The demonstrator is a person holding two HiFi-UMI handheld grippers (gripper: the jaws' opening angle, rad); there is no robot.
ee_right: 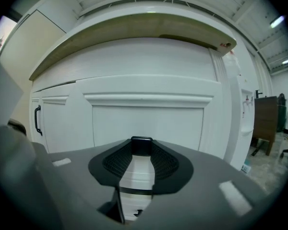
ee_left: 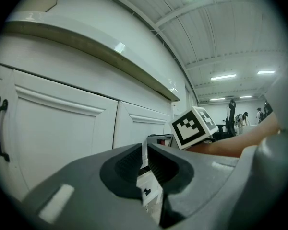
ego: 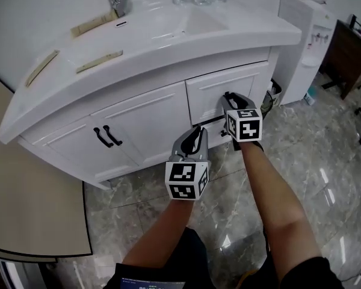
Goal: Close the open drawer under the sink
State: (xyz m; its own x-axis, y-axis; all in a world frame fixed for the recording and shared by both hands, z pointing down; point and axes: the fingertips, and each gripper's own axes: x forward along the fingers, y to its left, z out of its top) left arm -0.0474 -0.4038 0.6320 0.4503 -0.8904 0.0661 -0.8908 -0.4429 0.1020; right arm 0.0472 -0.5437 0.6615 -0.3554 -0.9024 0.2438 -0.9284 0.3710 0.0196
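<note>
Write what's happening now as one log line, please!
right tongs: clamped on black handle | left tongs: closed, empty | drawer: partly open

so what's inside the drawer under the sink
Its inside cannot be seen: the white drawer front and the countertop above cover it. Only a dark line shows under its lower edge, by the right gripper.

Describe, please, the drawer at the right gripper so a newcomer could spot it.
Look at the white vanity under the sink. Right of its two cabinet doors is a panelled drawer. It alone has its black handle held in the right gripper.
</note>
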